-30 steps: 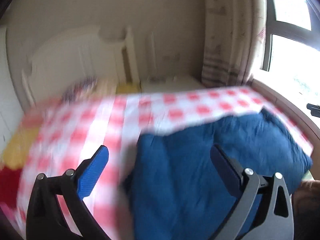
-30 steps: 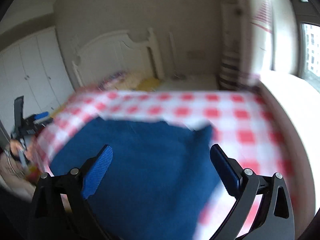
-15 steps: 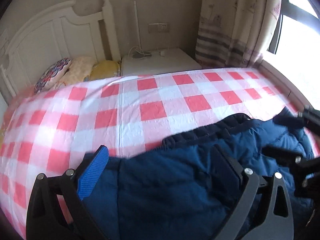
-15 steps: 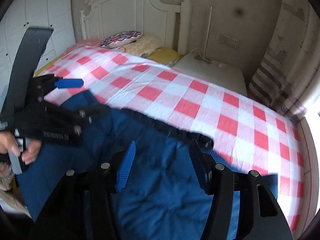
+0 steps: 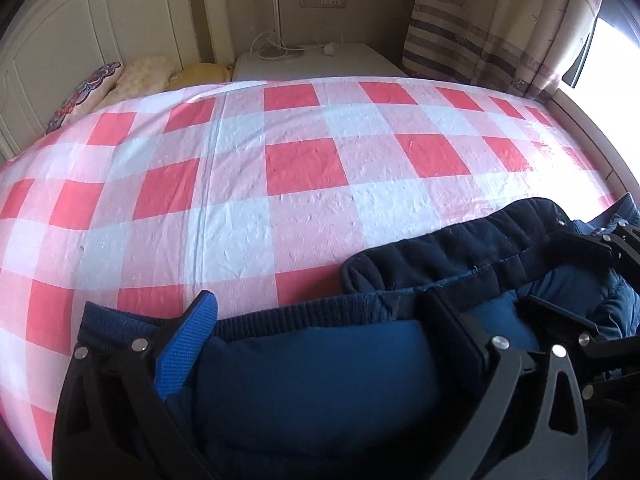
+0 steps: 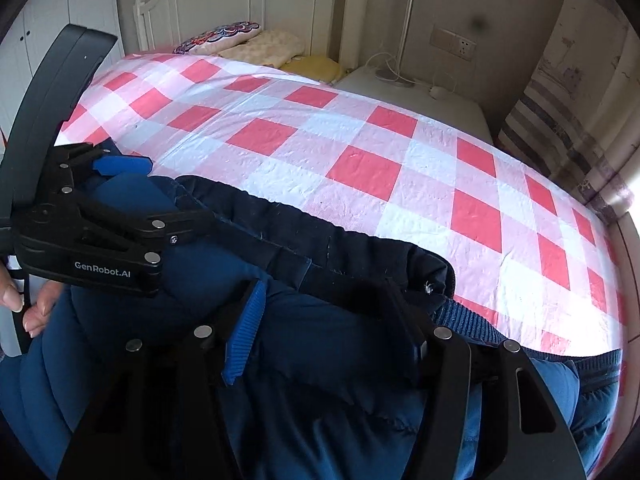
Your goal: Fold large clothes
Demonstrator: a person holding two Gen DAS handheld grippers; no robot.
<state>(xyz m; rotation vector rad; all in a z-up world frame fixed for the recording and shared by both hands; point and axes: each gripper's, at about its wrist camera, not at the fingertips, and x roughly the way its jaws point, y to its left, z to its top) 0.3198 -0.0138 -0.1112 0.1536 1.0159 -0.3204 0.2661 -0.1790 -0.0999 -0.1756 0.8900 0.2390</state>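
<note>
A dark blue padded jacket [image 5: 320, 380] lies on the near edge of a red-and-white checked bed [image 5: 280, 168]. Its navy collar [image 5: 472, 244] and ribbed hem [image 5: 304, 312] face the far side. My left gripper [image 5: 320, 312] is open, with its fingers down on either side of the jacket's left part. My right gripper [image 6: 328, 296] is partly closed around a fold of the jacket [image 6: 340, 360] near the collar [image 6: 320, 236], and its jaws still stand apart. The left gripper also shows in the right wrist view [image 6: 120, 168], and the right gripper's body shows at the right edge of the left wrist view [image 5: 592, 280].
A white headboard [image 5: 80, 40] and pillows [image 5: 120, 80] stand at the far left. A white nightstand [image 5: 320, 60] with a lamp base and cable sits behind the bed. A striped curtain [image 5: 500, 20] and a bright window are at the right. White wardrobe doors [image 6: 40, 20] are at the left.
Both grippers have dropped lower and closer onto the jacket at the bed's near edge. The right gripper's jaws have narrowed from wide open to partly closed around the fabric.
</note>
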